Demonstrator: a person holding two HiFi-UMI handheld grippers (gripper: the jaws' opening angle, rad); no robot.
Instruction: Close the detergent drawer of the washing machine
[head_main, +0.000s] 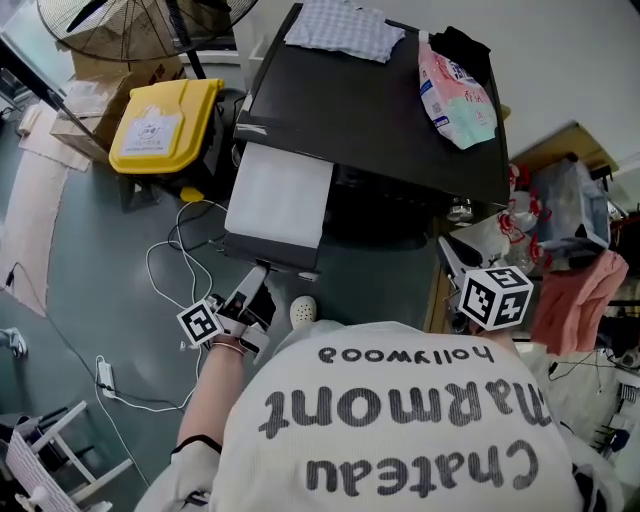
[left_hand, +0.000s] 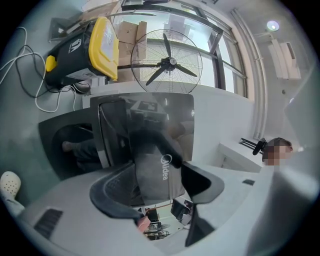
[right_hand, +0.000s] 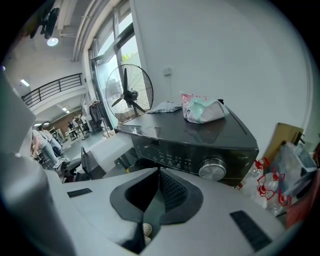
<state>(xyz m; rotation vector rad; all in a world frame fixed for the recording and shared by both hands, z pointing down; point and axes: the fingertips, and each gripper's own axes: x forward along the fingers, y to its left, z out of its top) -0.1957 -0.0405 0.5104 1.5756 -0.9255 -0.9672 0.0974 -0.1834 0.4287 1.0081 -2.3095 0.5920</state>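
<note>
The dark washing machine has its pale detergent drawer pulled far out toward me. My left gripper is at the drawer's front edge, rolled on its side. In the left gripper view the dark drawer front, with its printed logo, fills the gap between the two pads and both pads lie against it. My right gripper hangs off the machine's right front corner, pointing down at the control panel, with its pads together and nothing between them.
A checked cloth and a pink-white packet lie on the machine's top. To the left stand a yellow-lidded bin and a floor fan. Cables and a white shoe lie on the floor; bags and clutter crowd the right.
</note>
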